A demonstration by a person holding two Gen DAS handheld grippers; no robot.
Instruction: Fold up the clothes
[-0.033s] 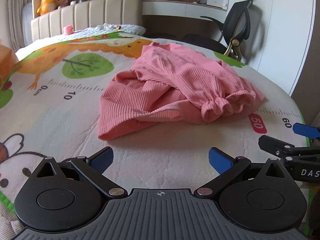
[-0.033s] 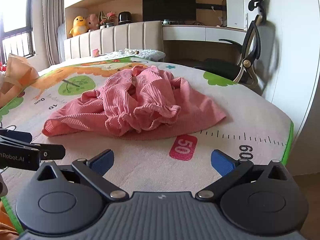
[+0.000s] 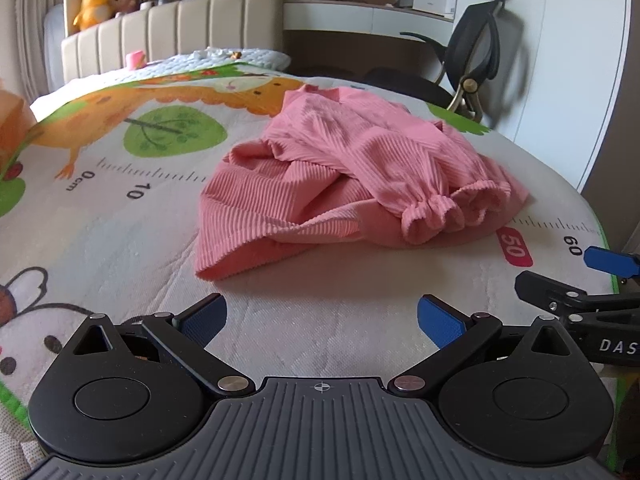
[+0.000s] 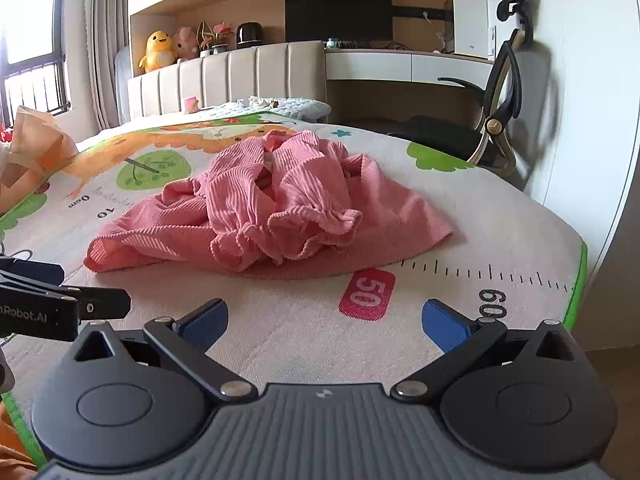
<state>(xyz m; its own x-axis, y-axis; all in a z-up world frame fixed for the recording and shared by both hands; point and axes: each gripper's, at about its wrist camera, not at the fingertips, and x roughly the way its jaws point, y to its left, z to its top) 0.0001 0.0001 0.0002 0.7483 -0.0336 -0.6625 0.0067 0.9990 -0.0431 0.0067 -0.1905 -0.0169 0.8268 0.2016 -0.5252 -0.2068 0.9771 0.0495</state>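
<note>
Crumpled in a heap at the middle of the bed's printed mat [image 3: 120, 248]: a pink ribbed garment [image 3: 344, 168], unfolded, sleeves thrown over the body. In the left wrist view, heap at 12 o'clock from the left hand-held gripper [image 3: 320, 316], well apart from its blue fingertips [image 3: 438, 320]. Gathered sleeve cuff [image 3: 430, 216] lying at the near right of the heap, just beside the red "50" mark [image 3: 514, 242] of the printed ruler. Folded hem edge [image 3: 218, 270] pointing toward 7 o'clock.

Left hand-held gripper spread wide, nothing between the jaws, low over bare mat. Right hand-held gripper [image 4: 326, 320] likewise wide and empty, with the garment [image 4: 276, 204] at 12 o'clock and two ruffled cuffs [image 4: 316, 228] facing the camera. Red "50" mark [image 4: 366, 294] lying between the heap and the right fingertips [image 4: 444, 324].

Each tool seen in the other's view: right one at 3 o'clock in the left view [image 3: 576, 300], left one at 9 o'clock in the right view [image 4: 52, 304]; jaw state from those angles hard to judge.

Farther off: padded beige headboard [image 4: 248, 76] at 12 o'clock, yellow duck plush [image 4: 158, 50] and pink plush [image 4: 186, 42] on the ledge behind it, dark monitor [image 4: 338, 14] above a white desk [image 4: 408, 66], black office chair [image 4: 496, 120] at 2 o'clock. At 9 o'clock, an orange crumpled thing [image 4: 36, 136], possibly a paper bag.
</note>
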